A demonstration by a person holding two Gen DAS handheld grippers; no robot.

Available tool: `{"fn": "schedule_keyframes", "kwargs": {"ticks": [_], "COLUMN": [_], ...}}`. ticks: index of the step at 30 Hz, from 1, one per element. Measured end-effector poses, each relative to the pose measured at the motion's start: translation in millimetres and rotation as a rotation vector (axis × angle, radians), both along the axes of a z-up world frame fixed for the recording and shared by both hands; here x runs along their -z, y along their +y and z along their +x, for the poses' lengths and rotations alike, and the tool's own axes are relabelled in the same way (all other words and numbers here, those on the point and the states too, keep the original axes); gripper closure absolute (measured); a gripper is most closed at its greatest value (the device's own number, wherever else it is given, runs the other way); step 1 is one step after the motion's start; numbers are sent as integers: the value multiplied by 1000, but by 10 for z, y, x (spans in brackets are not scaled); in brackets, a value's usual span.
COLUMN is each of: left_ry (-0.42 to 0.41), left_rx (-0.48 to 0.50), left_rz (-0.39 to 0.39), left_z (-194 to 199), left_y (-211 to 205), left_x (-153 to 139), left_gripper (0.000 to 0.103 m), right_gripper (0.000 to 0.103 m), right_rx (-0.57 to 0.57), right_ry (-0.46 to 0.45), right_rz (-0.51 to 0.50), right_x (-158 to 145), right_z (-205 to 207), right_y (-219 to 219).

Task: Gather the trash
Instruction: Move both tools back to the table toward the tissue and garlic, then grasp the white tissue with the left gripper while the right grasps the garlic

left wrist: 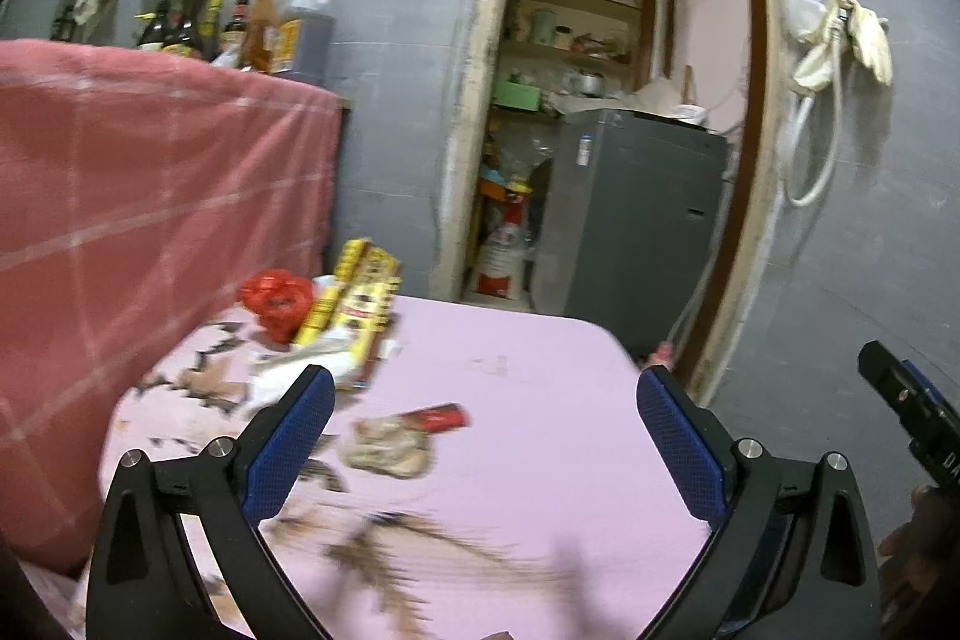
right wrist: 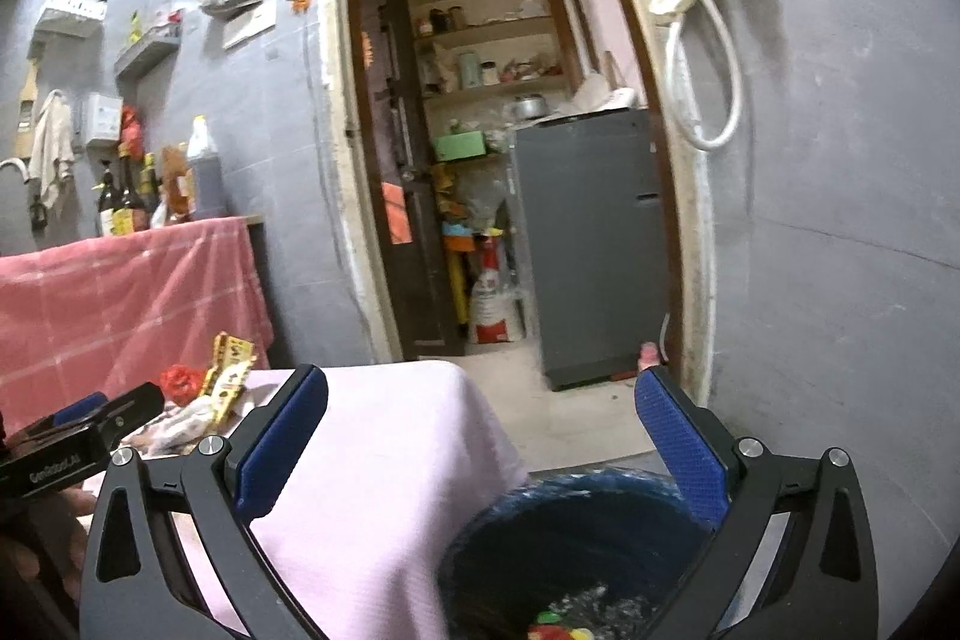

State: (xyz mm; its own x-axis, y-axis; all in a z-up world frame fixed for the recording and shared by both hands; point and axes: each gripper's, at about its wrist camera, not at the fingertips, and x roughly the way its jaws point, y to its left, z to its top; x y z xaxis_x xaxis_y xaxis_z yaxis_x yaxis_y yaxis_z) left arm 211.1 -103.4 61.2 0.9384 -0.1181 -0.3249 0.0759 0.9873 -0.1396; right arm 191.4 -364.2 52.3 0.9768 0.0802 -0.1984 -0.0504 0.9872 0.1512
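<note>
Both tools are spread wide and hold nothing: the left gripper [left wrist: 485, 400] hovers over the pink tablecloth [left wrist: 540, 460] strewn with a crumpled wrapper [left wrist: 390, 445], while the right gripper [right wrist: 482, 400] hangs above the dark trash bin [right wrist: 576, 538] at lower centre.

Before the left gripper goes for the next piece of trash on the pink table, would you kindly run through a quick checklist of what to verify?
1. Left gripper open and holding nothing: ok.
2. Right gripper open and holding nothing: ok.
3. Trash left on the pink table: ok; a crumpled wrapper, a red wrapper, a red bag and yellow packets remain.
4. Nearest target lined up: ok; the crumpled wrapper lies ahead between the left fingers.
5. Bin within reach: ok; it stands beside the table, below the right gripper.
6. Room in the bin: cannot tell; only part of its inside shows.
</note>
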Motion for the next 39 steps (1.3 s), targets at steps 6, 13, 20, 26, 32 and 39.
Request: {"fn": "schedule_keyframes", "kwargs": {"ticks": [6, 13, 20, 26, 32, 39], "left_ry": [24, 55, 131, 205, 305, 398], "left_rx": [-74, -133, -132, -73, 0, 45], "left_rz": [5, 52, 56, 11, -51, -71], "left_z": [37, 96, 248, 399, 578, 718], "left_y": [464, 949, 1343, 1517, 1607, 1606], "left_x": [27, 71, 253, 380, 453, 527], "left_gripper": [4, 4, 4, 5, 26, 46], "right_gripper": [0, 0, 0, 0, 22, 34], "right_rx": [-44, -123, -237, -328, -437, -509], "right_ry": [-7, 22, 96, 187, 324, 420], "right_rz": [-11, 1, -51, -85, -88, -119], "right_x": [-60, -82, 25, 211, 435, 555], "right_z": [152, 409, 616, 777, 947, 1059], "right_y": [341, 782, 1269, 1549, 1775, 1955]}}
